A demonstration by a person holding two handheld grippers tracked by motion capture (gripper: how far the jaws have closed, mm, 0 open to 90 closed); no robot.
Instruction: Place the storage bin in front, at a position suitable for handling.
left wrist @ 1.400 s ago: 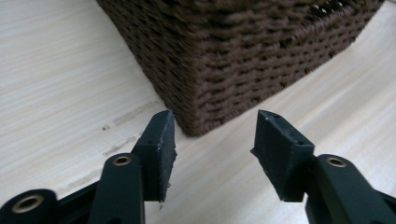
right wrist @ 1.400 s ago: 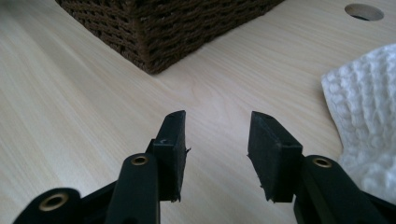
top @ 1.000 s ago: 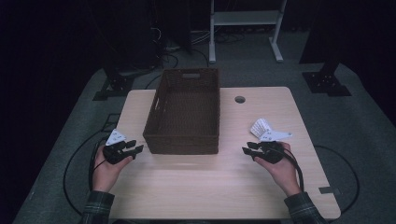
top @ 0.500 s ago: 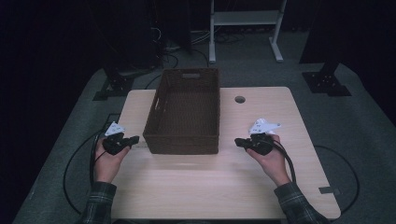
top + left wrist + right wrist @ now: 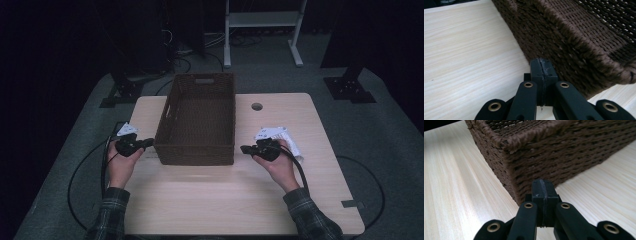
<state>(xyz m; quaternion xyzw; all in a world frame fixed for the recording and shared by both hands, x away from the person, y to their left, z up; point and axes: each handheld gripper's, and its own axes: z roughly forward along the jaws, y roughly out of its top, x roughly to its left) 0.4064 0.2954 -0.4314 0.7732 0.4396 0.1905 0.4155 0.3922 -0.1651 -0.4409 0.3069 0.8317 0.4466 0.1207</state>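
Basket-wise, the nearest bits are the two hands at the front of the wooden table (image 5: 210, 200), where the left gripper (image 5: 148, 143) and right gripper (image 5: 244, 149) are pointed inward at the near corners of the brown woven basket (image 5: 197, 117). Both sets of jaws are seen pressed flat together with nothing pinched between them, having just been closing, and the tips are parked just beside the weave. Further back, the basket is sat mid-table, open side up, with a small round hole (image 5: 257, 106) spotted to its right.

Dim room, one lit table

We see a pale wooden table (image 5: 210, 200) on grey carpet (image 5: 390, 130), a white metal stand (image 5: 262, 20) behind, black stand bases (image 5: 350, 90) and darkness beyond.
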